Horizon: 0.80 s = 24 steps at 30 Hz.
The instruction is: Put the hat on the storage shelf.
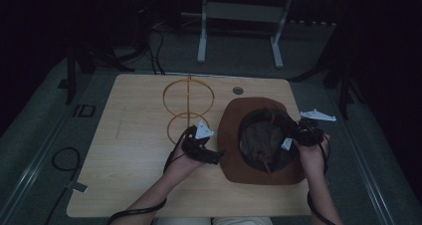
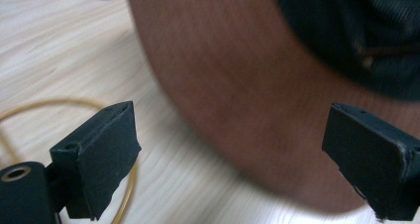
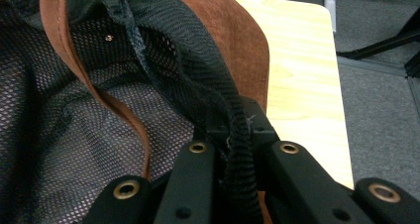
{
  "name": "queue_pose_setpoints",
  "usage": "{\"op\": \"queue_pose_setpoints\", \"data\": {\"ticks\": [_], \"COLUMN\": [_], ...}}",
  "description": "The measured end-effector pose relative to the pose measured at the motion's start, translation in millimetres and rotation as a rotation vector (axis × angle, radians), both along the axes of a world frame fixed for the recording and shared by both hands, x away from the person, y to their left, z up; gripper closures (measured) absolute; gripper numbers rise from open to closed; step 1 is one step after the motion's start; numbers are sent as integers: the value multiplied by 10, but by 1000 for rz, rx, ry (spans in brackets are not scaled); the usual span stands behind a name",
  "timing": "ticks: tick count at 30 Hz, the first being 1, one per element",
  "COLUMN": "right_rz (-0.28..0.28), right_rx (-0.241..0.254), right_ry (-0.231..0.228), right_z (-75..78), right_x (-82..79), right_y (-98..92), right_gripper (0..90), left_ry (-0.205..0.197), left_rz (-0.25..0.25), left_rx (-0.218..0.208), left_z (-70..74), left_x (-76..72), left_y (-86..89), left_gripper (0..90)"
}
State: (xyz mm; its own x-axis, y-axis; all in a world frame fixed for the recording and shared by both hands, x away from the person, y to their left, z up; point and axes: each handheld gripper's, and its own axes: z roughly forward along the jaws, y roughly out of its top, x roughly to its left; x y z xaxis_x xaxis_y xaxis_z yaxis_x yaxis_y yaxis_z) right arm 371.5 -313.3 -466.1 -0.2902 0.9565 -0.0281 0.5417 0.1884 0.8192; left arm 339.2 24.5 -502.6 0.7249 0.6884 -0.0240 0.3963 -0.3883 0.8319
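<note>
A: How do the fingers (image 2: pixel 96 157) of the left gripper (image 2: pixel 233 164) stand?

B: Wide apart, with nothing between them. In the left gripper view the light wooden table (image 2: pixel 54 50) and the near edge of the brown hat (image 2: pixel 233 110) lie under the gap. The hat's brim looks blurred there.

A: And further left on the table?

B: A wire stand (image 1: pixel 188 105) made of yellowish rings, a bigger ring above a smaller one on an upright rod. In the high view it sits just beyond the left gripper (image 1: pixel 199 145), which the person's left hand (image 1: pixel 181 161) holds low over the table, pointing toward the hat's brim.

A: Where is the hat itself?

B: Right of centre on the table, upside down, brim flat and the crown's opening facing up (image 1: pixel 259 140). A black mesh lining (image 3: pixel 74 135) fills the inside, and a thin brown strap (image 3: pixel 99 95) trails across it.

A: The right side?

B: The right gripper (image 3: pixel 235 149) is clamped on the black inner band (image 3: pixel 218 100) at the right edge of the opening; the band runs up between its closed jaws. The right hand (image 1: pixel 312 155) holds it at the hat's right rim.

A: Anything past the table?

B: A grey floor and a white metal frame (image 1: pixel 239 16).
</note>
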Motion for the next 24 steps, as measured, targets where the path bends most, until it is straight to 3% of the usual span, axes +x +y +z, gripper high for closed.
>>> {"op": "queue_pose_setpoints", "data": {"ticks": [5,10,14,19,21,24], "right_rz": [-2,-1,9,50,67,90], "right_rx": [4,16,27,55,73,88], "right_ry": [-5,-8,-16,-22,-28,-42], "right_z": [-2,10,35,75,105,147], "right_x": [-36,-92,-157,-252,-308,-369], "right_y": [-24,-45,-37,-4,15,34], "right_gripper": [850,850,850,851,852,852], "left_ry": [-15,-19,-26,2,14,24], "left_rz": [-16,-17,19,48,60,94], "left_rx": [-29,-26,16,65,74,123], "left_z": [132,229,265,194,161,129], "left_x": [120,245,333,427,454,480], "left_y": [-226,-432,-619,-770,-790,-813], "left_gripper": [74,74,74,74,141,245]}}
